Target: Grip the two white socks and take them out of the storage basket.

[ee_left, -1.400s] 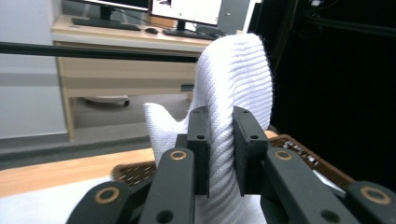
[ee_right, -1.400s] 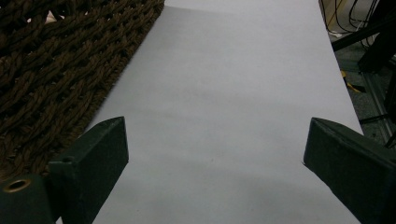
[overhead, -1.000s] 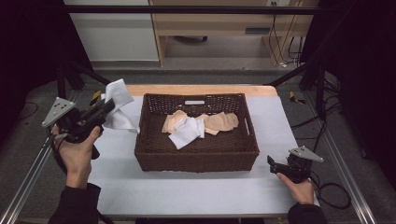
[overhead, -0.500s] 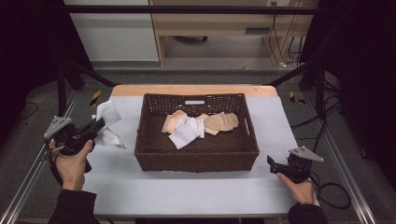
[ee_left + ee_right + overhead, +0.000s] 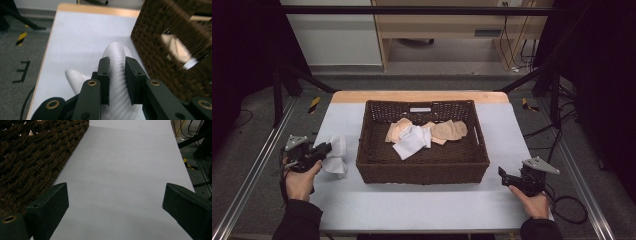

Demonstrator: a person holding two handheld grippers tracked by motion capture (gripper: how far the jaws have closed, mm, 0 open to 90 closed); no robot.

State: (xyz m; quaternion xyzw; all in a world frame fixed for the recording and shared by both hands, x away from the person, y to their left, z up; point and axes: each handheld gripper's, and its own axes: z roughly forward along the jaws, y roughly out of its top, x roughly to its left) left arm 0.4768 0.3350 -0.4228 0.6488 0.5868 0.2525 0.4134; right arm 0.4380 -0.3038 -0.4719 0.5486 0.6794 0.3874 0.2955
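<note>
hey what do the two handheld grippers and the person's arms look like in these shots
Both are black two-jaw tools with a pistol-style body. The left gripper and the right gripper each carry a grey three-cornered plate on top. In the left gripper view, the black jaw pads are flat and rectangular with small screws, and brass-coloured rivets sit in the linkage. A black cable trails from the right one. The person wears dark long sleeves.

High view overhead; gripper views close, sharing the basket

A dark brown wicker basket stood on the pale grey table. Inside it lay beige cloths beside a white cloth. Behind the table stood a wooden cabinet. Black cables hung nearby.
</note>
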